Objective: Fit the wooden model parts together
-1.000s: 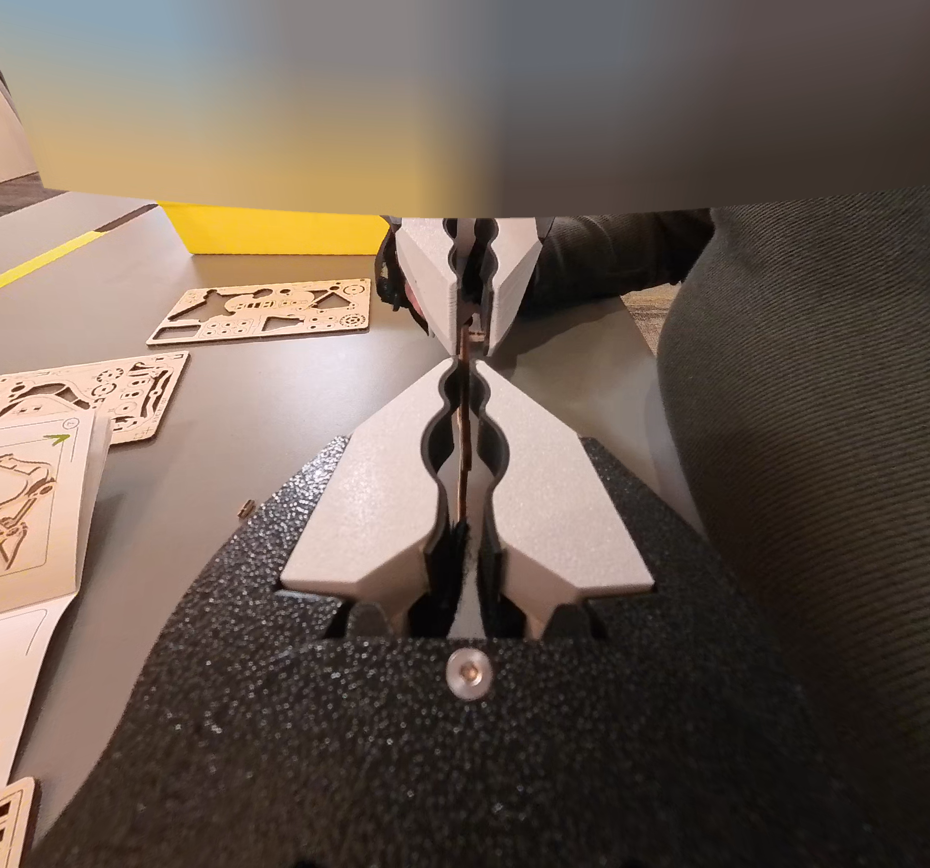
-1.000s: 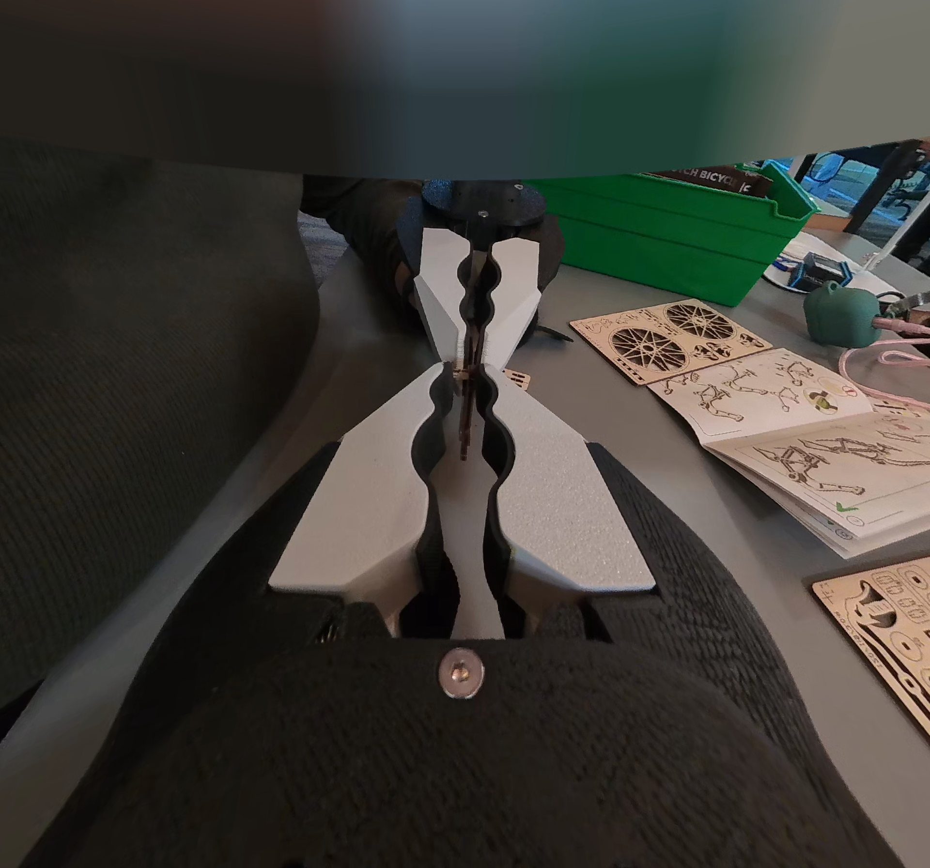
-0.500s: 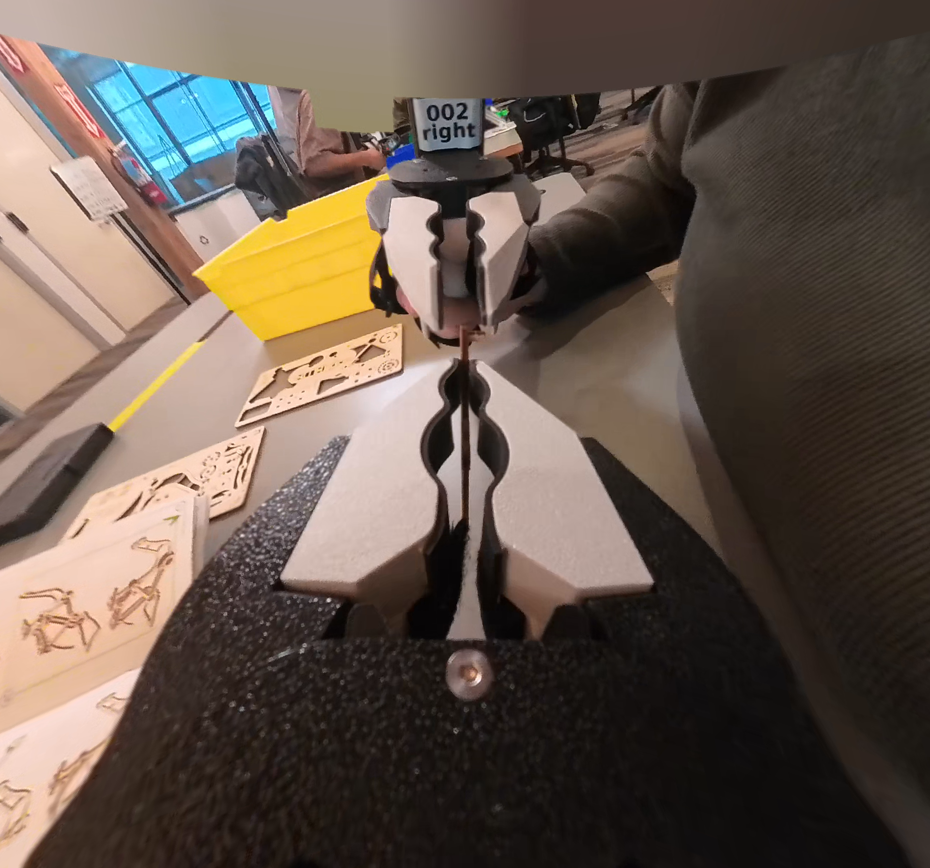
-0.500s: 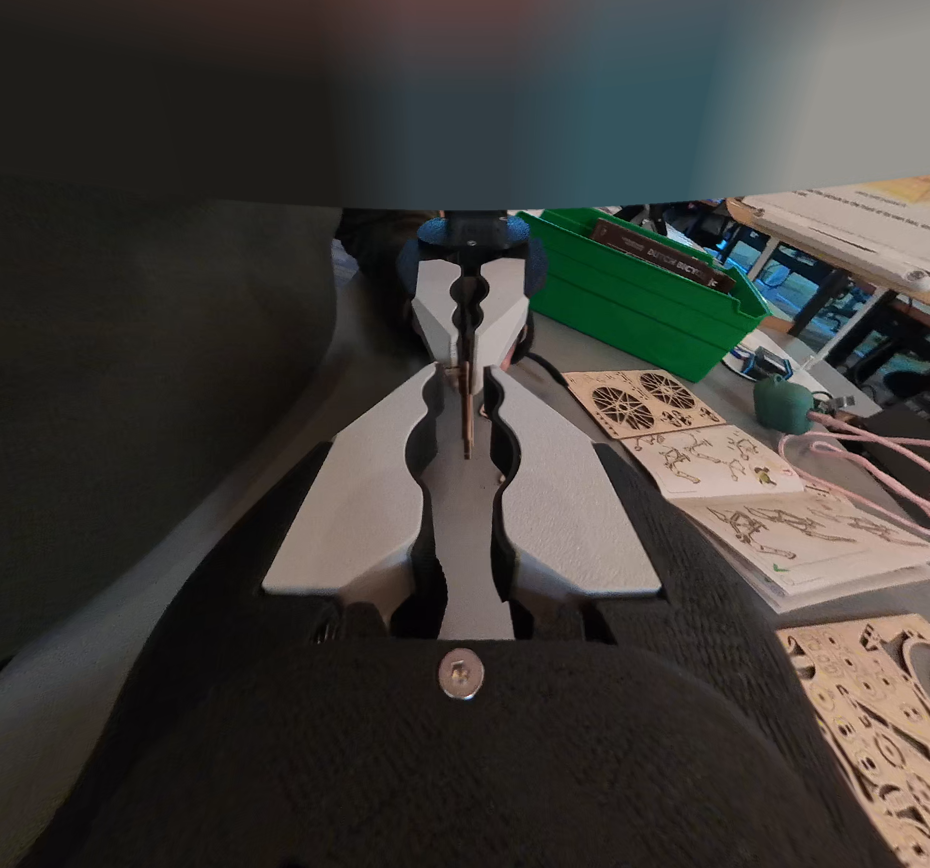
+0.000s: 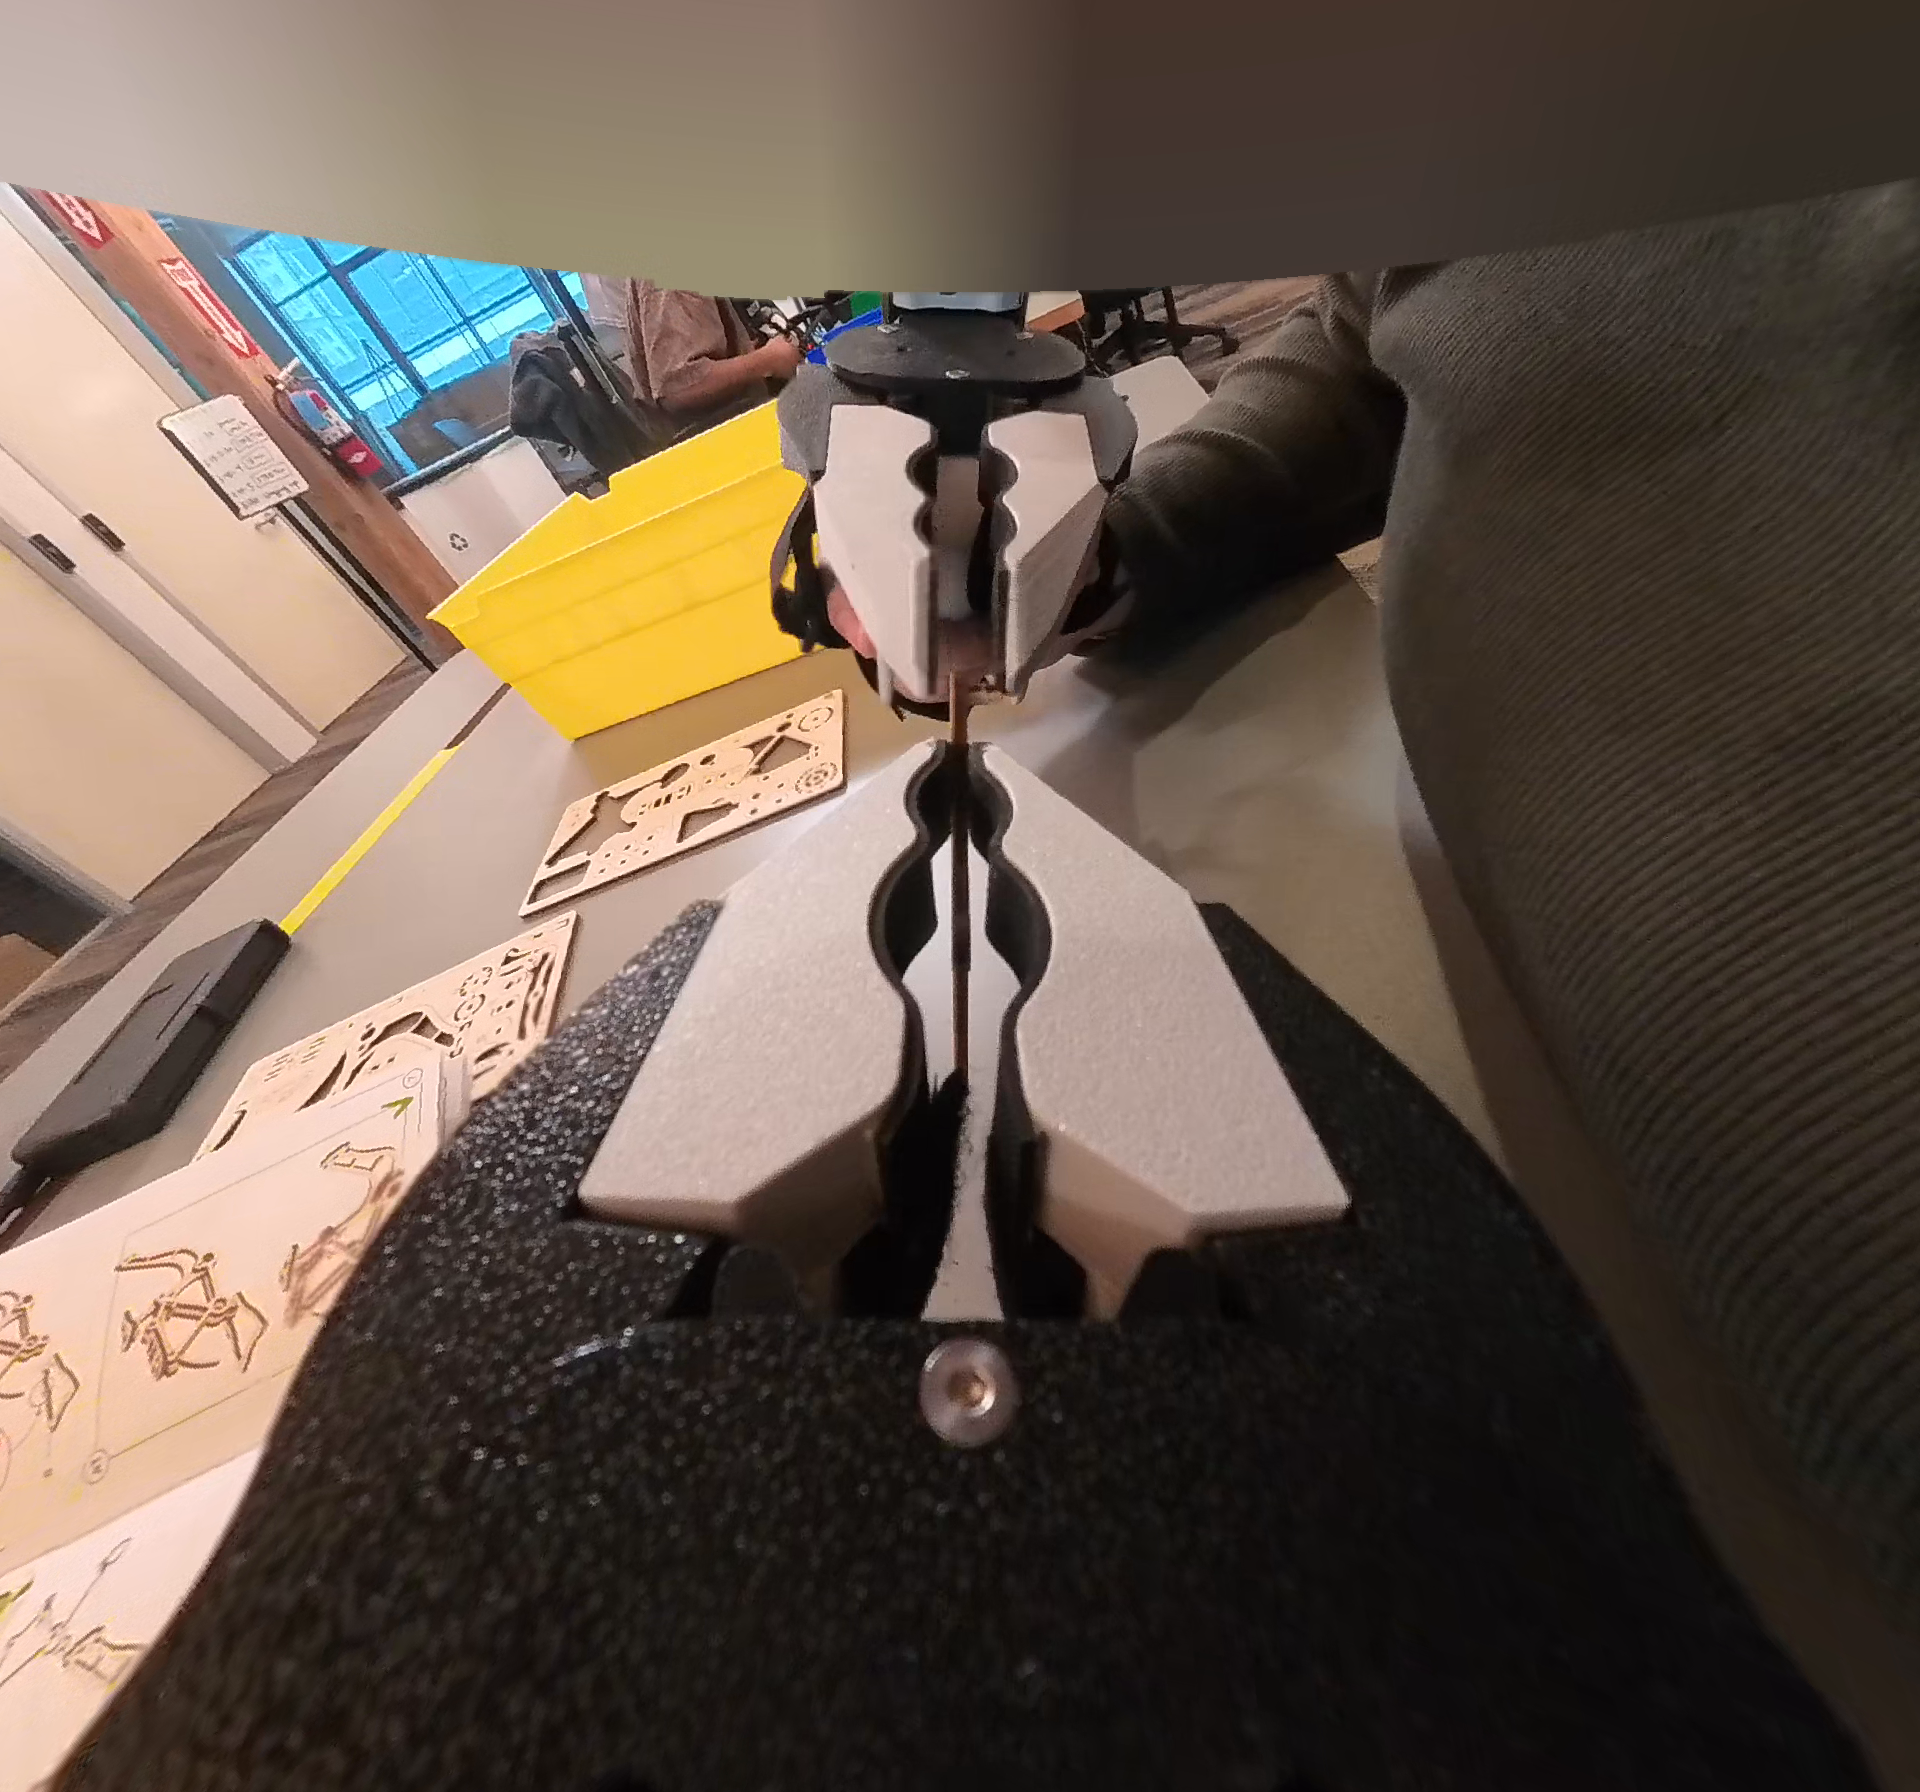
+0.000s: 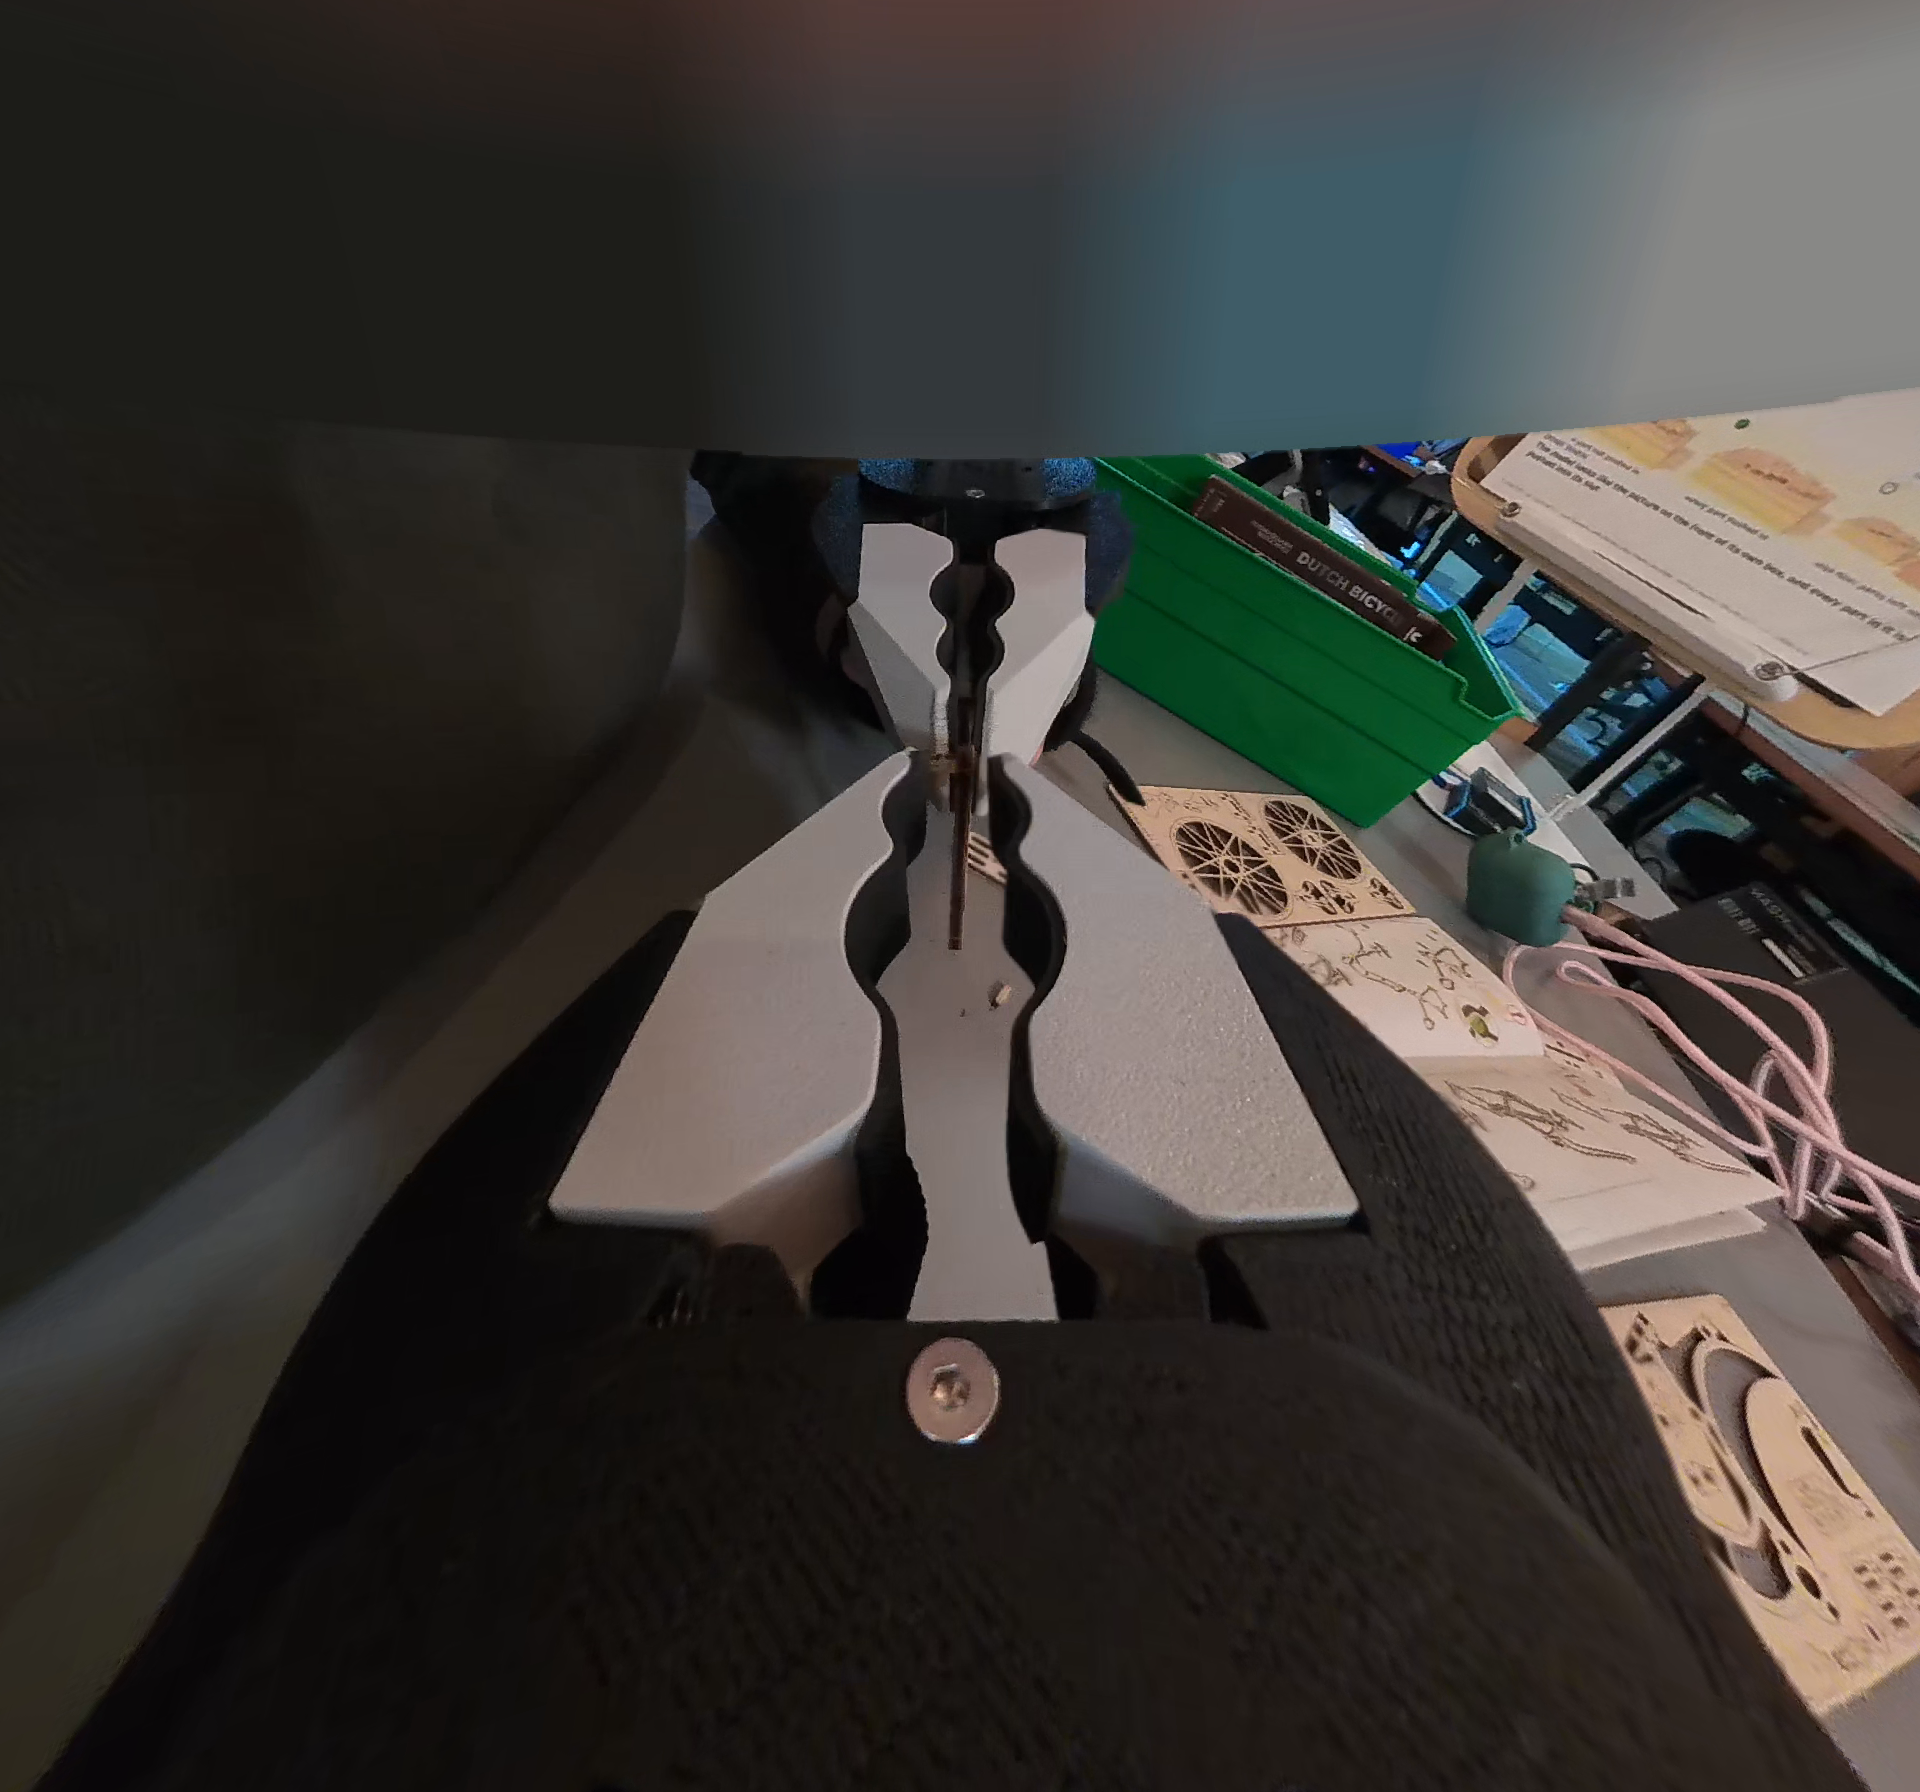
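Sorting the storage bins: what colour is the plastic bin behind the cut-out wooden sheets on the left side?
Bright yellow plastic bin, clearest in the left wrist view.

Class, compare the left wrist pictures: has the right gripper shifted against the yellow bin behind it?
Yes. The right gripper now overlaps the yellow bin, where earlier it sat lower, beside it.

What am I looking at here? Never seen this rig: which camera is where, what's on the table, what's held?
There is no robot. A person holds a two-finger gripper in each hand, and a camera on each looks out along its grey fingers. One picture comes from the left gripper, the other from the right gripper. They face each other.

On the grey table lie pale laser-cut plywood sheets and an open paper instruction booklet. A yellow plastic bin and a green plastic bin stand behind.

The left gripper is clamped on a thin brown wooden strip, seen edge-on. The strip's far end sits between the right gripper's parted fingers. Whether they press on it is unclear.
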Motion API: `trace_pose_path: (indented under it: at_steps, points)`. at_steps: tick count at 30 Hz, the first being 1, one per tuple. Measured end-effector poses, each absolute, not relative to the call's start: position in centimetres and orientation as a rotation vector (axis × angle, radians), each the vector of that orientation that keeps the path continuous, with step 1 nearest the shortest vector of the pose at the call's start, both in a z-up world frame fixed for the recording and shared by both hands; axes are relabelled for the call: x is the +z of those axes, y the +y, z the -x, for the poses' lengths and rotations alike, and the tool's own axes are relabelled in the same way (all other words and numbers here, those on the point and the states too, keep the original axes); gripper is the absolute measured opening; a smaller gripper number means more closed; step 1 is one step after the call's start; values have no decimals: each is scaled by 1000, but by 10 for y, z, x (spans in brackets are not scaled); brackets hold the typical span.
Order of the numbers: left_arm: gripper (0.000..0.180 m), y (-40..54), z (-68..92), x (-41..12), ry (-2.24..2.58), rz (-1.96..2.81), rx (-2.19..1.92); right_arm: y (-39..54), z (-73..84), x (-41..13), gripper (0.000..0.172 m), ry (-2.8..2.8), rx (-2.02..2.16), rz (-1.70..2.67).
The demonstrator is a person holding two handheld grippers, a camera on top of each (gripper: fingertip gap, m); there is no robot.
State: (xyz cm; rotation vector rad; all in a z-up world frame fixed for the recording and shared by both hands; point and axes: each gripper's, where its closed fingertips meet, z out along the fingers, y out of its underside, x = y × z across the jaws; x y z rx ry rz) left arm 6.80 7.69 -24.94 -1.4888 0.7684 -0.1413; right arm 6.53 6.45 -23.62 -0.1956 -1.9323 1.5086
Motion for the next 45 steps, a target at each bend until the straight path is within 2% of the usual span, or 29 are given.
trace_pose_path:
  at_steps: [3,15,29,45]
  points:
    - [0,76,-70,-248,786,1471,-112,63,-66,-236,14,-1934,1506,185]
    - [0,71,-77,-245,900,1392,78,57,-71,-234,18,-1905,1460,131]
    - [0,72,-75,-243,913,1380,158,55,-71,-234,8,-1899,1453,132]
    - [0,72,-72,-242,911,1380,187,56,-69,-235,7,-1942,1500,209]
